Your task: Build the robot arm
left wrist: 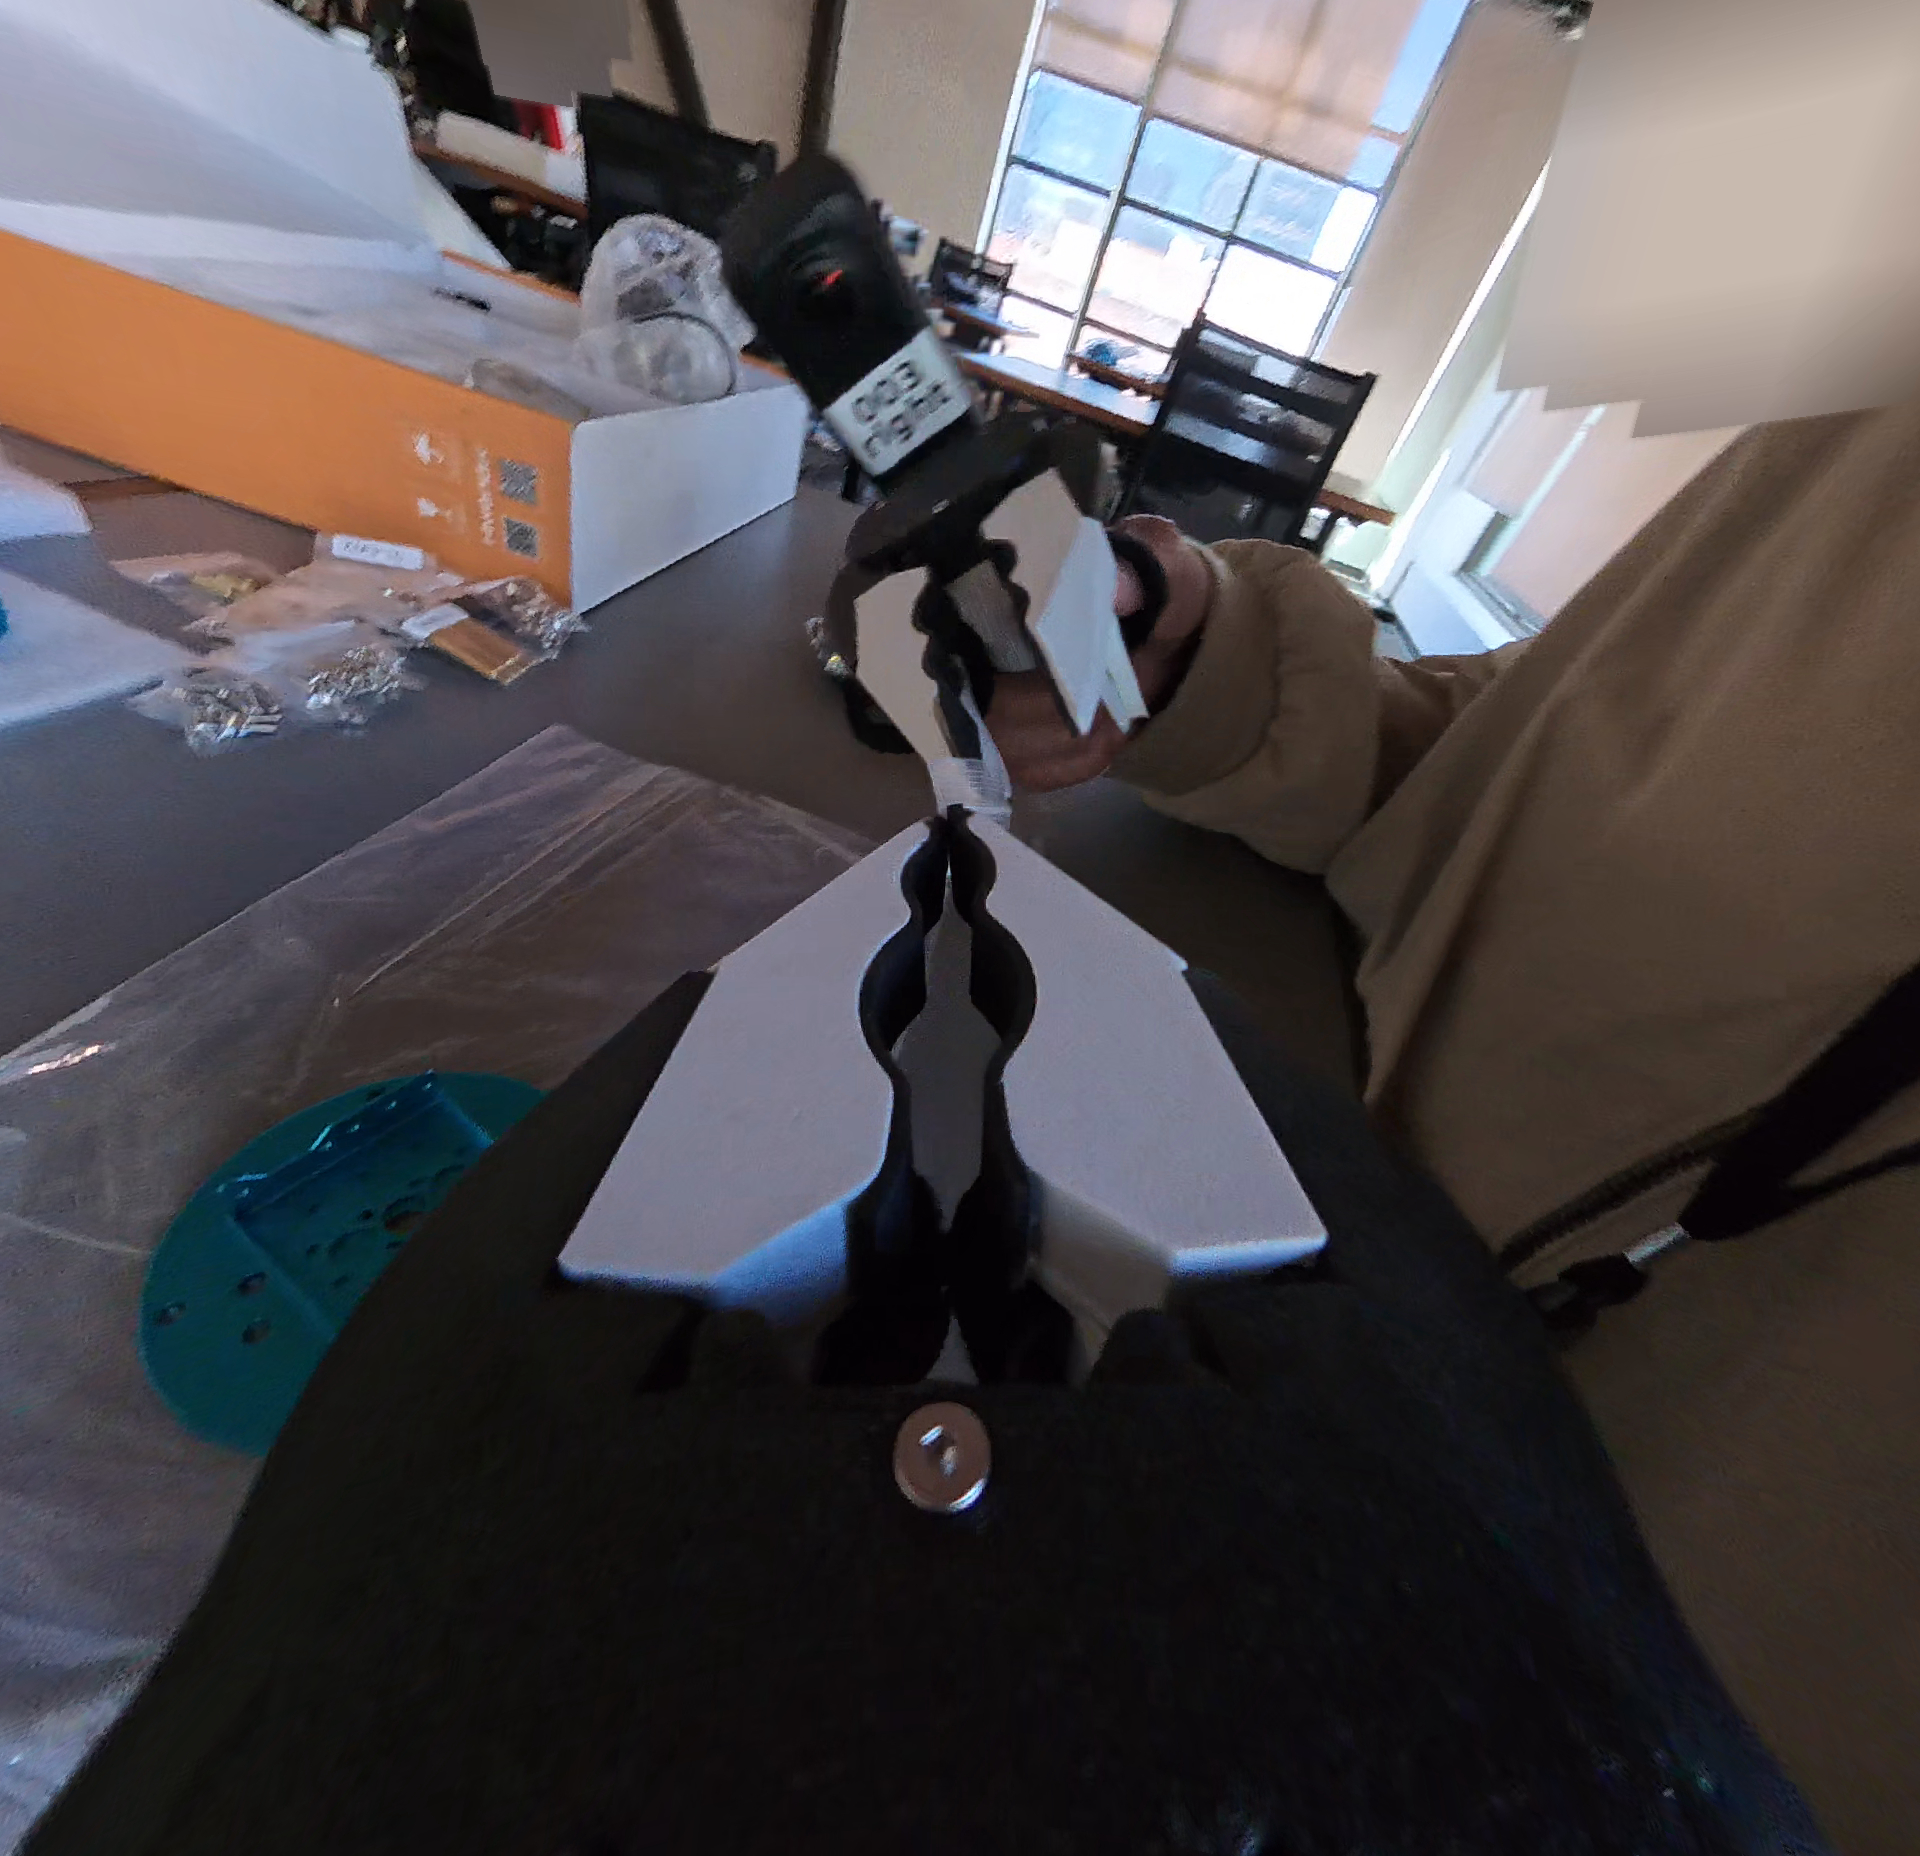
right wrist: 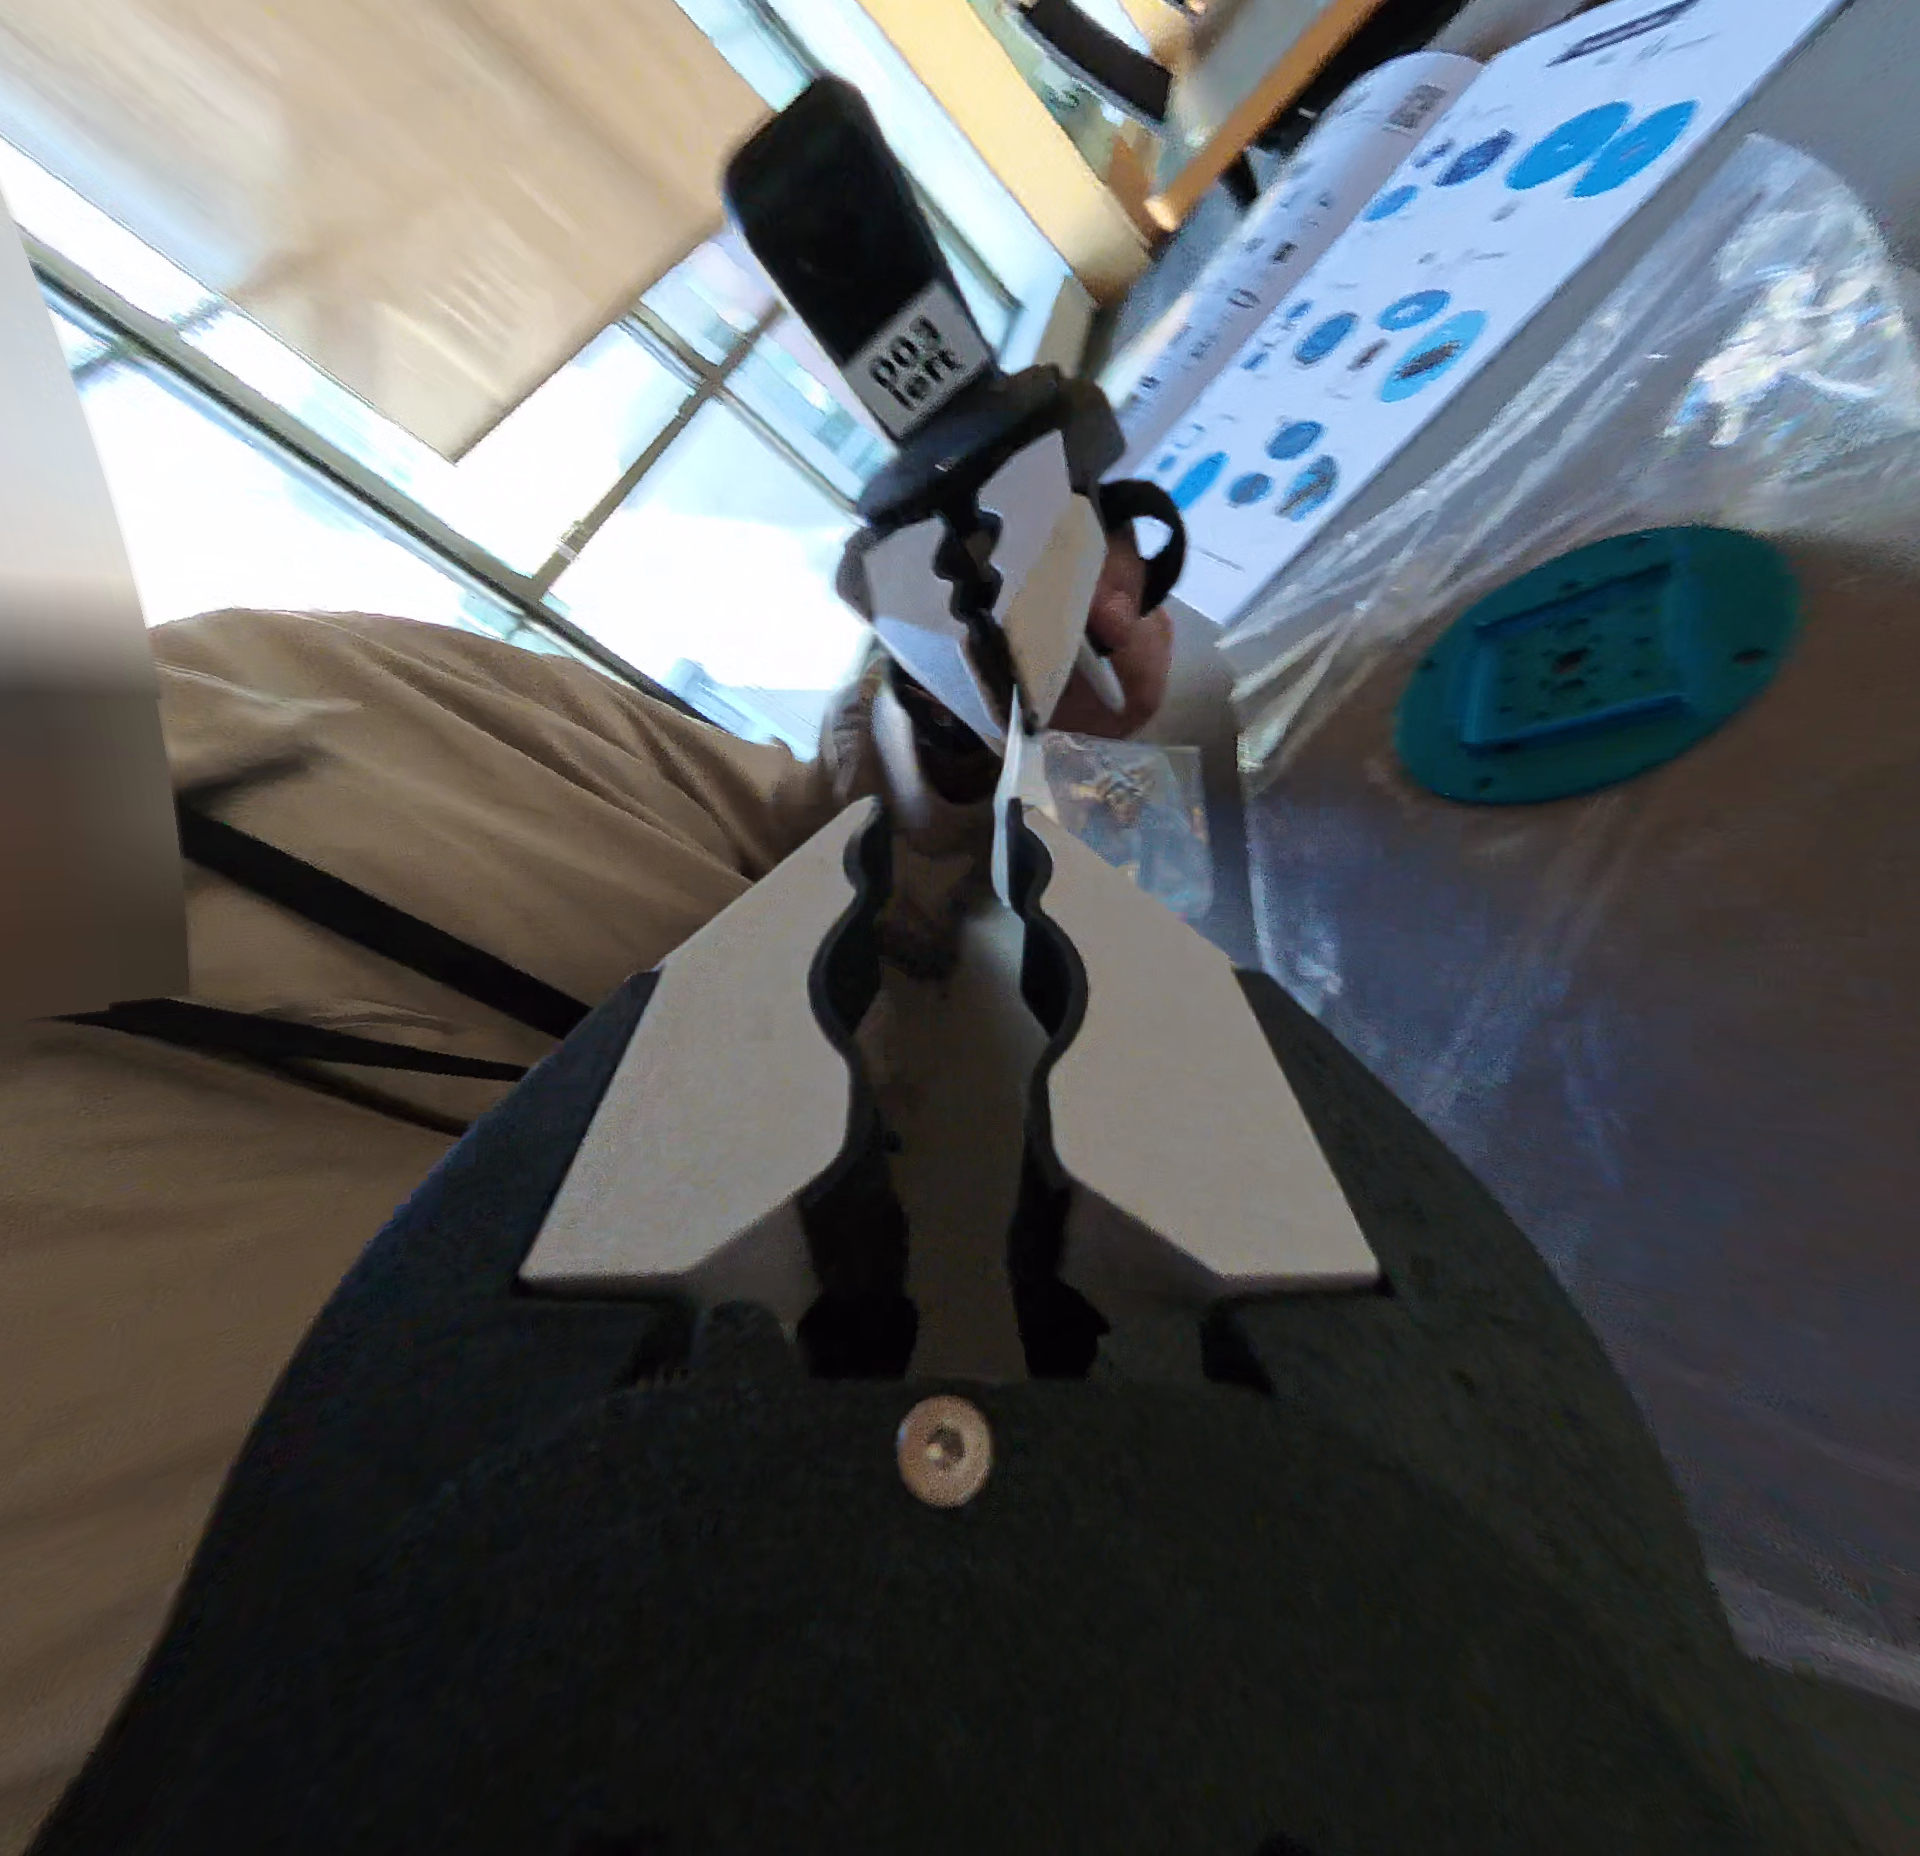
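My left gripper (left wrist: pixel 951 832) is shut at the tips on the top edge of a small clear bag (left wrist: pixel 971 780) and holds it up above the dark table. The right wrist view shows that bag (right wrist: pixel 1117 788) with gold-coloured small parts inside, hanging from the left gripper (right wrist: pixel 1013 710). My right gripper (right wrist: pixel 940 830) is open. The bag's white edge strip lies against the inside of its right finger (right wrist: pixel 1039 871). In the left wrist view the right gripper (left wrist: pixel 977 705) faces mine, held in a hand, just beyond the bag.
A teal round plate (left wrist: pixel 260 1276) (right wrist: pixel 1590 663) lies on a clear plastic sheet (left wrist: pixel 468 923). An orange and white box (left wrist: pixel 312 424) and several small bags of screws (left wrist: pixel 312 674) lie at the far left. A printed sheet (right wrist: pixel 1403 300) lies beyond. A person's tan jacket (left wrist: pixel 1610 767) fills the right. My left and right fingertips are right by each other. Left tips and right tips are each some 15 cm from the teal round plate (right wrist: pixel 1590 663).
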Action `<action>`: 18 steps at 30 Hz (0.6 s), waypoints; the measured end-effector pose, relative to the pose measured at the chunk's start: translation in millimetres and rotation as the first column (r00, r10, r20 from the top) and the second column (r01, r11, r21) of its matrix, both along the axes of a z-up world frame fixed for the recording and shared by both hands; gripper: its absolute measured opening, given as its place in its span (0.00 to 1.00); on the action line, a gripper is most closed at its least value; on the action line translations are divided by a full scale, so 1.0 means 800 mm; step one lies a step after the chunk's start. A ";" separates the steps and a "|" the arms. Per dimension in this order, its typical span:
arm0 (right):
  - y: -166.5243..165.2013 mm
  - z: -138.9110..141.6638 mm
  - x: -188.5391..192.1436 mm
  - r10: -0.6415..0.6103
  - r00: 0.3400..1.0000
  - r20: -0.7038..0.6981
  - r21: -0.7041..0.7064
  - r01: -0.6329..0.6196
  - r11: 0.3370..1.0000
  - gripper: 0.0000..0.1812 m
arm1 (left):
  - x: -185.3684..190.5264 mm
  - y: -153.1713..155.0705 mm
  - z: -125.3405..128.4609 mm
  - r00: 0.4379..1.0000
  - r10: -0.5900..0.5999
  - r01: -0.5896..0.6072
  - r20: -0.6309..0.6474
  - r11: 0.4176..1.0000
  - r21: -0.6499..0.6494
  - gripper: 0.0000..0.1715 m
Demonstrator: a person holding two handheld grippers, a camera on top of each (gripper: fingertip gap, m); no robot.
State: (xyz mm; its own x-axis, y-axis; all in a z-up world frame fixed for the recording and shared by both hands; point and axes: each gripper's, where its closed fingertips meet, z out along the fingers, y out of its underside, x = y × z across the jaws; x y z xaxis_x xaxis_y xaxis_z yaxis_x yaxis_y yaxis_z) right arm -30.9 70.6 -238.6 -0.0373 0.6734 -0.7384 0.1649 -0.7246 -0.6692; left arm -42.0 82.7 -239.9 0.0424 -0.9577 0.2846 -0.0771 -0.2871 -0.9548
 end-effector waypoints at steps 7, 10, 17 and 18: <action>-0.020 0.009 -0.003 0.130 0.980 -0.154 -0.186 -0.158 0.970 0.10 | -0.011 -0.031 0.019 0.994 -0.097 0.086 0.052 0.978 0.190 0.00; -0.016 0.004 -0.001 0.125 0.980 -0.156 -0.212 -0.157 0.965 0.07 | -0.013 -0.043 0.025 0.988 -0.135 0.115 0.075 0.968 0.222 0.00; -0.036 -0.002 -0.010 0.200 0.973 -0.113 -0.156 -0.216 0.964 0.05 | -0.009 -0.050 0.019 0.985 -0.163 0.146 0.056 0.963 0.227 0.00; -0.038 -0.003 -0.011 0.207 0.973 -0.103 -0.152 -0.221 0.963 0.04 | -0.009 -0.050 0.018 0.986 -0.159 0.145 0.049 0.964 0.224 0.00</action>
